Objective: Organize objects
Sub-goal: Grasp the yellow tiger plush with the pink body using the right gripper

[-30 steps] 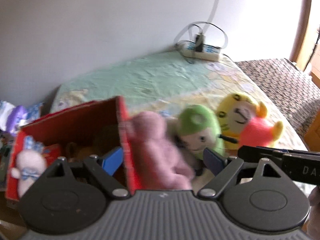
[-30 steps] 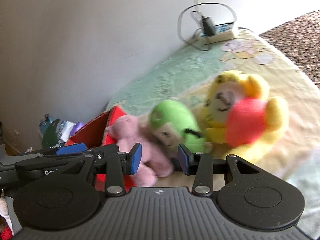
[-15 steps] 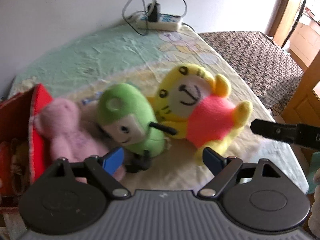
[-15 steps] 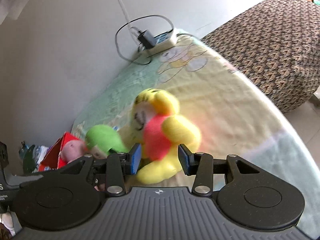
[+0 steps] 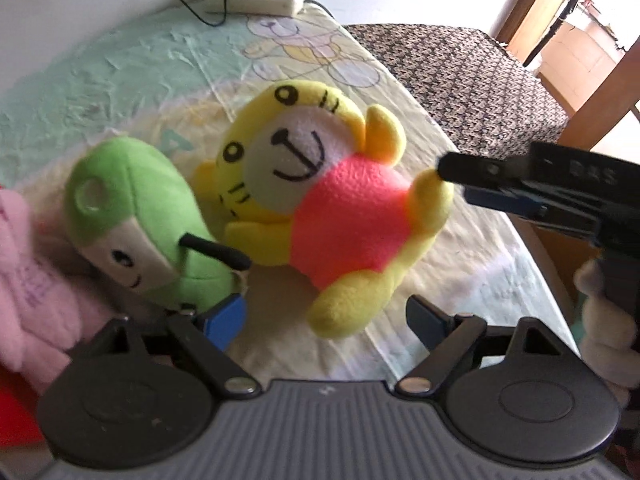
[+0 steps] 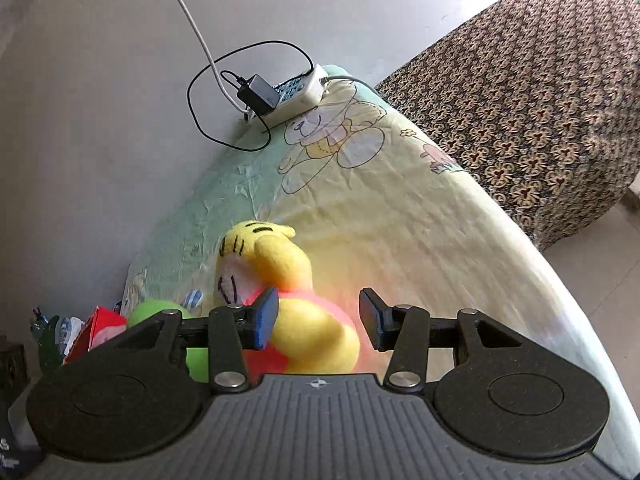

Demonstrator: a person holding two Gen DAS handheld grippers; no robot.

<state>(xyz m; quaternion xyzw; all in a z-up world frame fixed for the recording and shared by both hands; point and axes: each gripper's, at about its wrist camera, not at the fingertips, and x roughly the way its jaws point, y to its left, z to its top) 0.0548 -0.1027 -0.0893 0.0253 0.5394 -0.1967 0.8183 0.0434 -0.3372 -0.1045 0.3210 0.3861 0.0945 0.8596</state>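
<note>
The left gripper (image 5: pixel 326 320) has its blue-padded fingers spread wide, with nothing between them. Just ahead of it, on the pale green and yellow printed sheet (image 5: pixel 120 76), lies the yellow plush tiger with the pink-red belly (image 5: pixel 320 192); one yellow foot points back between the fingers. To that gripper's left lie the lime-green plush figure with a white face (image 5: pixel 140 216) and, beyond it, a pink fuzzy plush (image 5: pixel 36 280). The right gripper (image 6: pixel 318 318) is also spread apart, straddling the tiger's yellow arm without clamping it. Far ahead sits a white power strip (image 6: pixel 296 96).
</note>
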